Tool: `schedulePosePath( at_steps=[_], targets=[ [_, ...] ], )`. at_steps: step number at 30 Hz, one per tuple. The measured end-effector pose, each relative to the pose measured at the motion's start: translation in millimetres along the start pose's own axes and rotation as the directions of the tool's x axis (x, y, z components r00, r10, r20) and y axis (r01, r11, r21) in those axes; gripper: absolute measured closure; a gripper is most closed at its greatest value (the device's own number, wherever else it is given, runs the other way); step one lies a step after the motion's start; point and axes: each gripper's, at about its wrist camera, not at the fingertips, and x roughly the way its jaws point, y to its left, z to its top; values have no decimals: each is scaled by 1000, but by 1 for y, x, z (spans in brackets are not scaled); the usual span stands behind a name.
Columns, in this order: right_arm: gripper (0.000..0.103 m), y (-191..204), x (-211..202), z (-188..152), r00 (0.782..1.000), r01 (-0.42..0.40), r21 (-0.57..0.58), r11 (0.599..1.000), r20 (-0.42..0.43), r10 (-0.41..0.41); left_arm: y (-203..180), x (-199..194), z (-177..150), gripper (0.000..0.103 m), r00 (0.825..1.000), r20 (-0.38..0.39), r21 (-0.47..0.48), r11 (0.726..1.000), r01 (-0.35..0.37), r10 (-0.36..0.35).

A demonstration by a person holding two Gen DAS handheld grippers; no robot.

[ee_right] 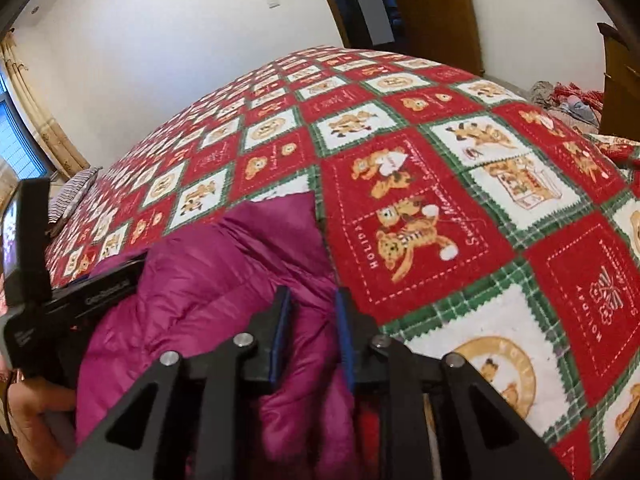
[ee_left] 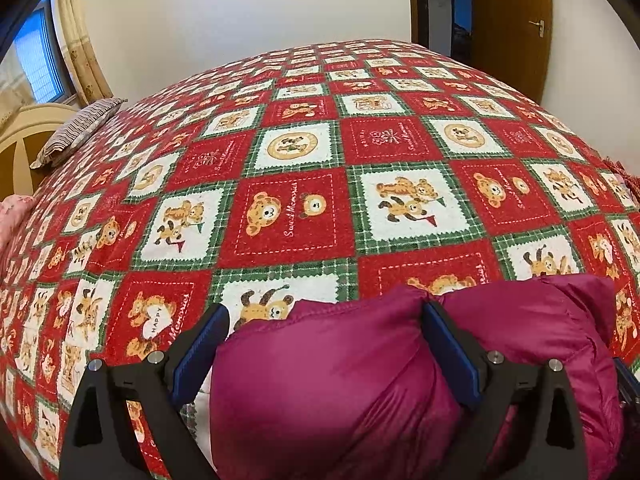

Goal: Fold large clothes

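Observation:
A magenta puffer jacket (ee_left: 344,380) lies bunched at the near edge of the bed; it also shows in the right wrist view (ee_right: 208,280). My left gripper (ee_left: 326,312) has its jaws wide apart with a thick fold of the jacket bulging between them. My right gripper (ee_right: 312,300) has its jaws close together, pinching a fold of the jacket at its right side. The left gripper's black body (ee_right: 60,304) shows at the left of the right wrist view, over the jacket.
The bed is covered by a red, white and green bear-patterned blanket (ee_left: 304,184). A striped pillow (ee_left: 80,128) lies by the headboard at far left. A wooden door (ee_left: 516,20) stands behind the bed. Loose clothes (ee_right: 560,98) lie at far right.

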Motion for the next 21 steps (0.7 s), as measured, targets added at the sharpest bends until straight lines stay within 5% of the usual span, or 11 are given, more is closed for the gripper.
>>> schedulePosePath(
  at_steps=[4,9,14,21],
  targets=[
    [80,10,5,0,997,77,-72,994,9,-77,3,-8,0,6,1000,-4,-4,1000,24,-24],
    [80,3,6,0,999,44,-45,998,5,-44,26,-60,-13,6,988,27,-34,988,150,-149],
    [78,0,4,0,1000,15,-22,1000,3,-14,42,-106,-58,6,983,44,-31,983,181,-180],
    [70,-9,-50,-9,994,-71,15,997,83,70,35,-88,-85,6,986,16,-70,983,168,-168]
  ],
)
